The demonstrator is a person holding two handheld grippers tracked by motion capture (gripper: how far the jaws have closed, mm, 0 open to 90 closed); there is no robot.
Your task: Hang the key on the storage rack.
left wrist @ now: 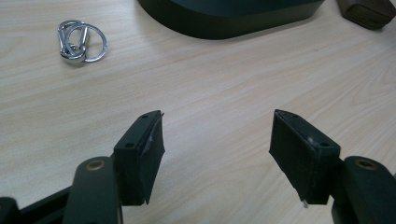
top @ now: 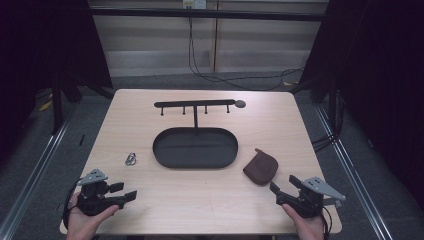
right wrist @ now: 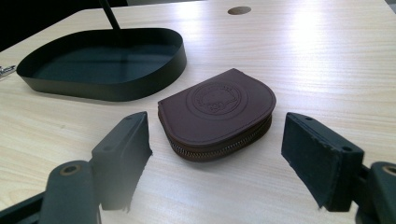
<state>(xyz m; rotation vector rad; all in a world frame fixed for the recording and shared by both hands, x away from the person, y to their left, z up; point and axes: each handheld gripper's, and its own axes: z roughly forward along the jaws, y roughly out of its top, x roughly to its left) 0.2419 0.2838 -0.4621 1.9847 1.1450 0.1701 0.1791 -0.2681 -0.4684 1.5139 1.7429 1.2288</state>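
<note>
Right tongs [right wrist: 217,154] spread, pouch [right wrist: 217,112] flat on surface between jaws, right of tray [right wrist: 100,60]. Your risk: smooth leather slips, zipper edge skids. Left tongs [left wrist: 217,154] spread, empty, key ring [left wrist: 80,41] far-left.

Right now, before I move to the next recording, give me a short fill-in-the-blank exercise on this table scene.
1. The brown zip pouch lies on the table between the open jaws of the ____ gripper.
2. The metal key ring lies to the ____ of the black oval tray in the high view.
3. The left gripper has its jaws ____ with nothing between them.

Missing words: right; left; open
</note>
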